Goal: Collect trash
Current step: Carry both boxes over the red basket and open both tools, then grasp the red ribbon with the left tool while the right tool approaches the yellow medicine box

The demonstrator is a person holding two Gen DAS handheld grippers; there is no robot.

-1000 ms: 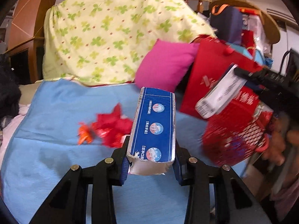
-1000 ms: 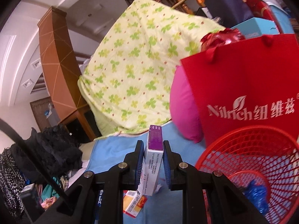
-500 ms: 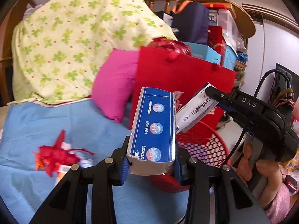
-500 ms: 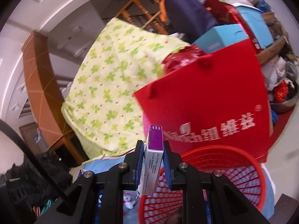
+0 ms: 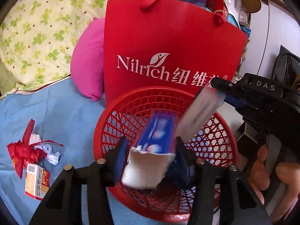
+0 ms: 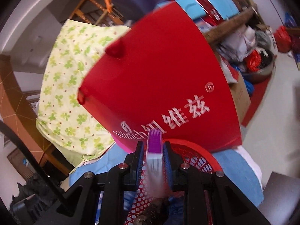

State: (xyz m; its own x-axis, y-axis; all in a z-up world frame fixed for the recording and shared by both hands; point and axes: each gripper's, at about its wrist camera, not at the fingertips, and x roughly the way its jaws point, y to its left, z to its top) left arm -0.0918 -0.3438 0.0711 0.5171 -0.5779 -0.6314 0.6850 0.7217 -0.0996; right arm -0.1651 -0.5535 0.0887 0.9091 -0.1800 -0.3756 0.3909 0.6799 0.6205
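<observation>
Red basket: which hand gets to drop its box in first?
Left, I think. The left gripper is over the red basket, its jaws opening, and the blue box sits loose between them. The right gripper is over the basket too, but clamps its purple box.

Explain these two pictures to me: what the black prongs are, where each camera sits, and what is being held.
No robot here: a person carries a two-fingered tool in each hand, with a fisheye camera on each looking along its black fingers. In the left tool's view its jaws are opening, and a blue and white carton, blurred, tips between them over a red mesh basket. The right tool is shut on a white and purple box. On the blue sheet lie red wrapping scraps and an orange and white box. A red Nilrich bag stands behind.
</observation>
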